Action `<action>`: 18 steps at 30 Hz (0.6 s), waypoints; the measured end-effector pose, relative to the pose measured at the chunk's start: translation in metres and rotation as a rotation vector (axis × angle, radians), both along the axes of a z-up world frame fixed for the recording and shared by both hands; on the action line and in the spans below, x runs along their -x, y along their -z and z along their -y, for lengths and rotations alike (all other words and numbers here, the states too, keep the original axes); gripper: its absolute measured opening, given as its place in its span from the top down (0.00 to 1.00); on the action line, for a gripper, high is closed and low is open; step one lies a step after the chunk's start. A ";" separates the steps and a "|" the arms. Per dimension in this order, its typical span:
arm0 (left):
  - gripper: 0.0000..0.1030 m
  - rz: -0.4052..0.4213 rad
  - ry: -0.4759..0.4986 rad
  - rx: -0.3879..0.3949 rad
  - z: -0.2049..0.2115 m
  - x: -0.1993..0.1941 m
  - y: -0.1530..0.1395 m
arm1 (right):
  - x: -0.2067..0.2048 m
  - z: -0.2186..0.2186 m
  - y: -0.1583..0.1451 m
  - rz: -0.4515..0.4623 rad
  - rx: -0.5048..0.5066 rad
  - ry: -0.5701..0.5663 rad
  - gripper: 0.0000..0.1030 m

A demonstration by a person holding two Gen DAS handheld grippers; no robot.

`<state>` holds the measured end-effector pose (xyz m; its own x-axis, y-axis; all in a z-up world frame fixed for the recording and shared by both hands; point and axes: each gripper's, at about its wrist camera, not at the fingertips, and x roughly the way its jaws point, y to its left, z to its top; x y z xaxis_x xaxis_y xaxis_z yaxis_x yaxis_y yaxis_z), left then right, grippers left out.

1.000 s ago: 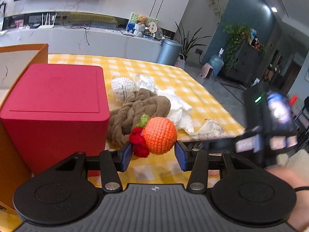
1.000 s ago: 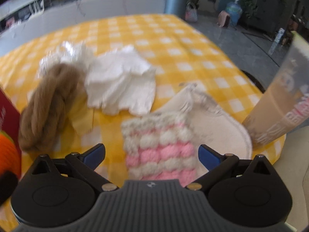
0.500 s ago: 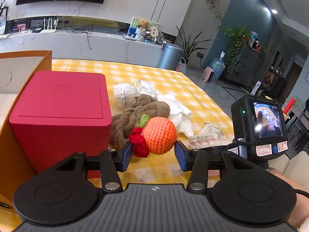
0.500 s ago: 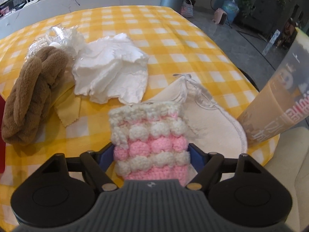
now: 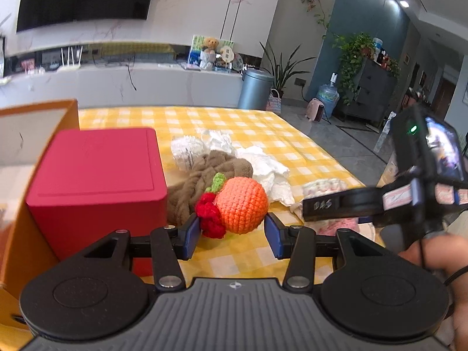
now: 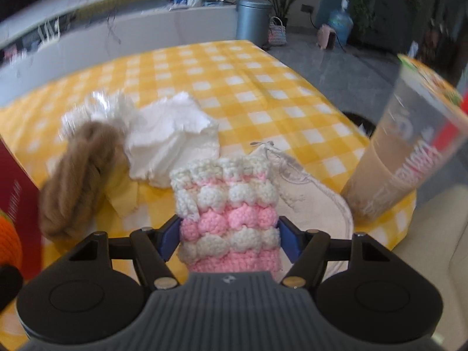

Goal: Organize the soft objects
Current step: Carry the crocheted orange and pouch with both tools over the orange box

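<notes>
Left tool (image 5: 232,231) is clamping the crochet orange (image 5: 241,204); right tool (image 6: 229,235), jaws just closing, is gripping the pink-white knit (image 6: 228,204). Brown yarn (image 6: 79,181), white cloth (image 6: 172,137) are remaining on the bench (image 6: 234,79), unsorted.

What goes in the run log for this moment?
left gripper: holding orange crochet fruit | right gripper: just closed on pink-and-white crochet pouch

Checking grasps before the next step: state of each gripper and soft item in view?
left gripper: shut on crochet orange, held above the cloth
right gripper: just closed, shut on pink-and-white crochet pouch
red box: lid closed
brown yarn skein: lying loose on table
white cloth: crumpled
drink cup: upright
</notes>
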<state>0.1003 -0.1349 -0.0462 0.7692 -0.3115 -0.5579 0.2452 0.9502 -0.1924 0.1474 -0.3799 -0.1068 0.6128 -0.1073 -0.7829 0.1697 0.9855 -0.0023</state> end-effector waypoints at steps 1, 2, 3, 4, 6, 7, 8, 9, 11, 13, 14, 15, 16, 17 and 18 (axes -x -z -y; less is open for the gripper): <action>0.48 0.009 0.003 -0.009 0.001 0.002 -0.002 | 0.002 0.004 -0.003 0.011 -0.030 0.013 0.34; 0.48 0.015 0.006 -0.015 0.002 0.005 -0.004 | 0.005 0.007 -0.006 0.026 -0.054 0.026 0.34; 0.48 0.018 0.009 -0.017 0.003 0.006 -0.006 | 0.007 0.010 -0.010 0.042 -0.076 0.033 0.34; 0.48 0.019 0.011 -0.017 0.004 0.008 -0.008 | 0.009 0.012 -0.014 0.061 -0.098 0.039 0.34; 0.48 0.013 0.011 -0.015 0.006 0.008 -0.012 | 0.013 0.016 -0.019 0.094 -0.153 0.052 0.34; 0.48 0.009 0.010 -0.013 0.006 0.009 -0.015 | 0.014 0.017 -0.022 0.108 -0.184 0.057 0.34; 0.48 0.010 0.013 -0.012 0.006 0.009 -0.019 | 0.016 0.019 -0.024 0.120 -0.211 0.060 0.34; 0.48 0.014 0.018 -0.013 0.006 0.009 -0.022 | 0.016 0.020 -0.026 0.131 -0.230 0.065 0.34; 0.48 0.017 0.020 -0.032 0.006 0.010 -0.030 | 0.019 0.020 -0.031 0.159 -0.250 0.074 0.34; 0.48 0.031 0.012 -0.047 0.004 0.011 -0.040 | 0.023 0.019 -0.036 0.188 -0.273 0.077 0.34; 0.48 0.042 0.005 -0.051 0.002 0.011 -0.046 | 0.025 0.018 -0.040 0.201 -0.287 0.072 0.34; 0.48 0.054 -0.003 -0.050 0.000 0.012 -0.052 | 0.026 0.016 -0.043 0.214 -0.304 0.068 0.34; 0.48 0.065 -0.010 -0.046 -0.003 0.012 -0.059 | 0.028 0.013 -0.047 0.225 -0.322 0.065 0.34; 0.48 0.074 -0.020 -0.043 -0.008 0.013 -0.064 | 0.029 0.009 -0.051 0.234 -0.334 0.057 0.34; 0.48 0.084 -0.030 -0.046 -0.013 0.014 -0.070 | 0.030 0.002 -0.055 0.245 -0.341 0.042 0.34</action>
<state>0.0864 -0.1220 0.0240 0.8225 -0.2627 -0.5044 0.2295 0.9648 -0.1281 0.1176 -0.3821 -0.0516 0.7861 0.1032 -0.6094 0.1650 0.9151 0.3679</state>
